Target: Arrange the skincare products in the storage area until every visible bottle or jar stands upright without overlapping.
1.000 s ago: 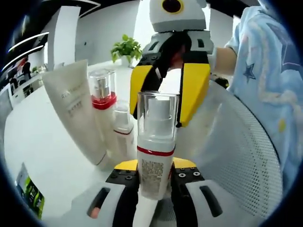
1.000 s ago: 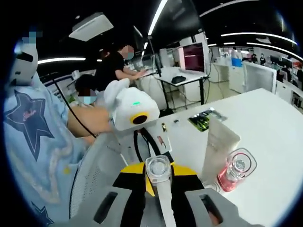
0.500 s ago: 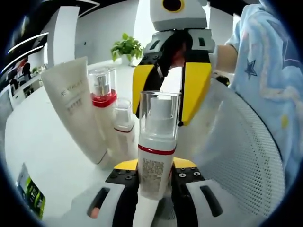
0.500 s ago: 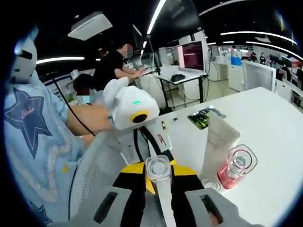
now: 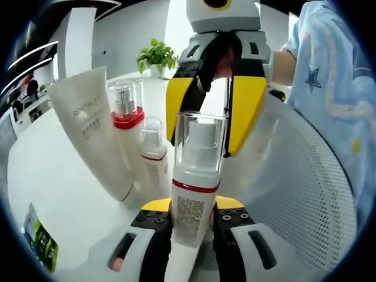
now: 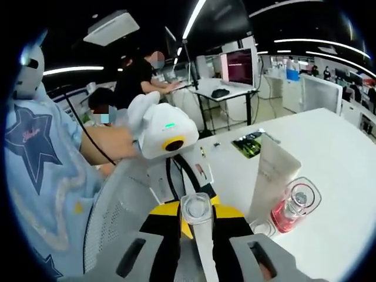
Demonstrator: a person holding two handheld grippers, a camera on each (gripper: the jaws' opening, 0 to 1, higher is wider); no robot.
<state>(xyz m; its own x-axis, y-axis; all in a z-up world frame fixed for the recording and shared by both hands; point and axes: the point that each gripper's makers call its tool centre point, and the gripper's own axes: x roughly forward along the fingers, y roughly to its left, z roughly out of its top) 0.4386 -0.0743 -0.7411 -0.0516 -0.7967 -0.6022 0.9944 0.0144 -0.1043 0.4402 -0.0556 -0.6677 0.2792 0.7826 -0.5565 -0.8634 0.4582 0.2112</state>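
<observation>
A white pump bottle (image 5: 192,197) with a clear cap and a red band stands between the jaws of my left gripper (image 5: 194,204), which is shut on its body. My right gripper (image 5: 207,148) comes in from the far side, its yellow jaws flanking the bottle's cap. In the right gripper view the same bottle's cap (image 6: 197,210) shows from above, and my right gripper (image 6: 200,216) is shut on the bottle. Upright on the table stand a white tube (image 5: 88,129) (image 6: 273,176), a taller red-banded pump bottle (image 5: 126,117) (image 6: 294,208) and a small bottle (image 5: 153,158).
A curved white mesh surface (image 5: 294,194) (image 6: 111,217) lies close beside the held bottle. A person in a light blue shirt (image 5: 335,88) (image 6: 41,164) stands behind it. The white table (image 5: 41,176) (image 6: 329,153) holds a green card (image 5: 38,244) (image 6: 249,144).
In the left gripper view the right gripper's yellow jaws look slightly larger and nearer. The bottle stays fixed between the jaws in both views; the standing products only shift with the camera.
</observation>
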